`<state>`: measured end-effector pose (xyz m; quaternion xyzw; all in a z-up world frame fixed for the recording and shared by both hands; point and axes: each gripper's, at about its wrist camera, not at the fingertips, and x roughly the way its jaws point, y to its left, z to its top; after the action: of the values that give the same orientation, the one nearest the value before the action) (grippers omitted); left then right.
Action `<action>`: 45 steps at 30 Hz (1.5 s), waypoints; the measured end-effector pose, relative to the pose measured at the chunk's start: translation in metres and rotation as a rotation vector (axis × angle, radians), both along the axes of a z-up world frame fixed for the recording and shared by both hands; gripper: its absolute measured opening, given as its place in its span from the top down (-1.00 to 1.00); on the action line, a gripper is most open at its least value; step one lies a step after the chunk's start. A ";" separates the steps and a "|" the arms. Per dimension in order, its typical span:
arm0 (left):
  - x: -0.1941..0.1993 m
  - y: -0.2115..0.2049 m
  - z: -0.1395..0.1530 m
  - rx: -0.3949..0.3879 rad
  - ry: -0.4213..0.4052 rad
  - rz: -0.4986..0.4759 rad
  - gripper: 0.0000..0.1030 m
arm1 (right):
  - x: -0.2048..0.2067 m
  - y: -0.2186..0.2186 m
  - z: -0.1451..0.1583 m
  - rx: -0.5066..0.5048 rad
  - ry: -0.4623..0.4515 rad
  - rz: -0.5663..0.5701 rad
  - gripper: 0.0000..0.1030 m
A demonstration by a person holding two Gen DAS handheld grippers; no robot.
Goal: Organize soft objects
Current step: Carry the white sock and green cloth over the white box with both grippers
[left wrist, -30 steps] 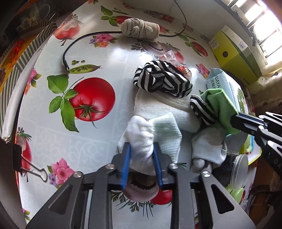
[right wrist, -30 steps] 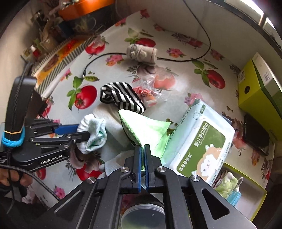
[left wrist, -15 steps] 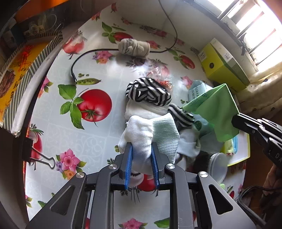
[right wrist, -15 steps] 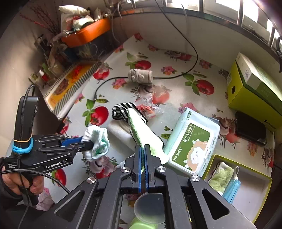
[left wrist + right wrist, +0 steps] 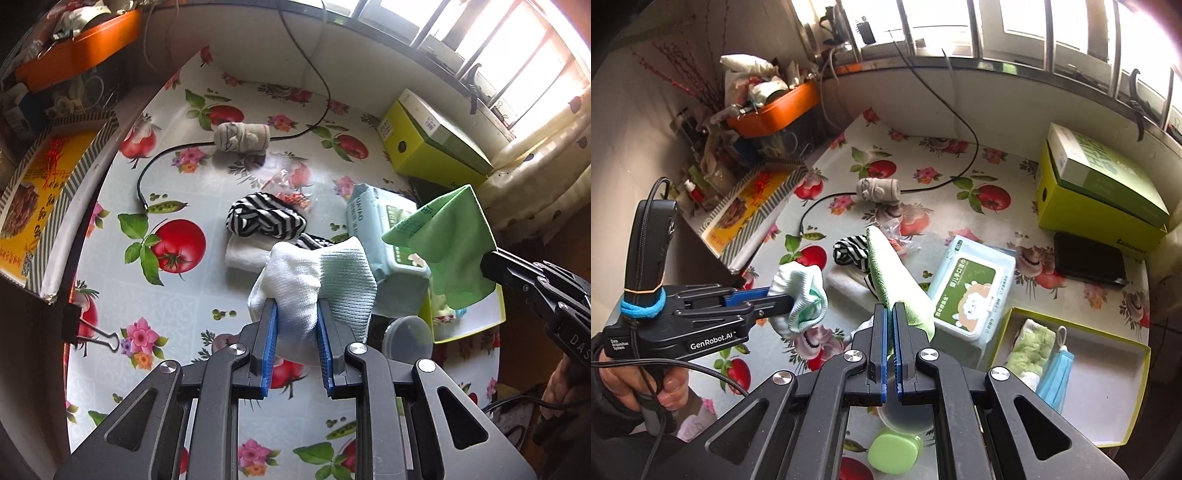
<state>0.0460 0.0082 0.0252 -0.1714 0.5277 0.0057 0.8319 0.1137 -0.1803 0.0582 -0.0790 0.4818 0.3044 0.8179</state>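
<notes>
My left gripper (image 5: 295, 314) is shut on a white and pale green sock (image 5: 314, 273), held above the tablecloth; it also shows in the right wrist view (image 5: 801, 299). My right gripper (image 5: 889, 310) is shut on a green cloth (image 5: 890, 273), lifted above the table; the cloth shows in the left wrist view (image 5: 450, 251). Below lie a black-and-white striped sock (image 5: 266, 219), a folded white cloth (image 5: 243, 254) and a rolled beige sock (image 5: 242, 137). An open yellow-green box (image 5: 1108, 373) holds a green fluffy item (image 5: 1032, 341) and a blue face mask (image 5: 1056, 373).
A wet-wipes pack (image 5: 971, 288) lies right of the socks. A closed yellow-green box (image 5: 1097, 192) and a black phone (image 5: 1089, 258) are at the back right. A black cable (image 5: 229, 144) crosses the table. A round lid (image 5: 406, 336) and a green bottle (image 5: 894, 450) are near me.
Both grippers have risen well above the table with their loads. The green cloth has come free of the pile and hangs in the air.
</notes>
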 end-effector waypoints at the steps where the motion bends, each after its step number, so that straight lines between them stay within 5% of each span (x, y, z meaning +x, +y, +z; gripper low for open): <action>1: 0.000 -0.002 0.002 0.005 -0.001 -0.003 0.60 | -0.002 -0.003 0.001 0.002 -0.003 -0.004 0.94; 45: 0.031 -0.109 0.034 0.122 -0.016 -0.219 0.59 | -0.024 -0.128 0.015 0.076 -0.028 -0.261 0.94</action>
<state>0.0771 -0.1012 0.0594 -0.0619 0.5351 -0.0544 0.8407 0.0900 -0.3086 0.0730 0.0113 0.4646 0.2124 0.8596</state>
